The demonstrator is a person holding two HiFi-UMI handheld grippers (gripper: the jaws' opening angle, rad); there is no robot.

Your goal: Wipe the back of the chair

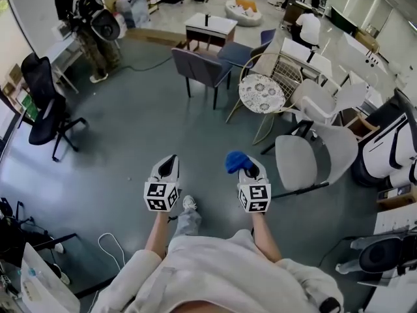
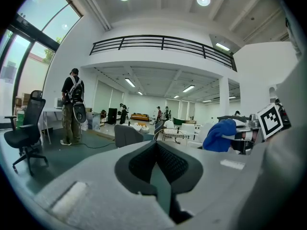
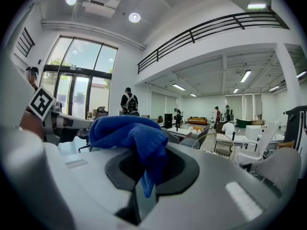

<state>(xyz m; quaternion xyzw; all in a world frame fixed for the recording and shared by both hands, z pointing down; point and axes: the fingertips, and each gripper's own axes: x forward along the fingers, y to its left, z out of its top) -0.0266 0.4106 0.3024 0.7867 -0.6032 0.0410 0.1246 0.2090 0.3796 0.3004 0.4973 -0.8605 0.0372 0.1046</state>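
My right gripper (image 1: 246,168) is shut on a blue cloth (image 1: 236,161), which bunches over its jaws (image 3: 129,133) and hangs between them. My left gripper (image 1: 170,165) is held beside it at the same height, shut with nothing in it; in the left gripper view (image 2: 158,150) only a thin slit shows between the pads. The blue cloth (image 2: 218,135) appears at that view's right. A pale grey chair (image 1: 311,158) stands to the right of the right gripper, apart from it, its back turned toward me. Both grippers hover over the floor.
A wire chair with a patterned cushion (image 1: 262,94), a dark grey chair (image 1: 199,68) and white chairs (image 1: 326,100) stand ahead. A black office chair (image 1: 43,103) is at the left. A person with a backpack (image 1: 88,18) stands far left. A cable (image 1: 107,243) lies by my feet.
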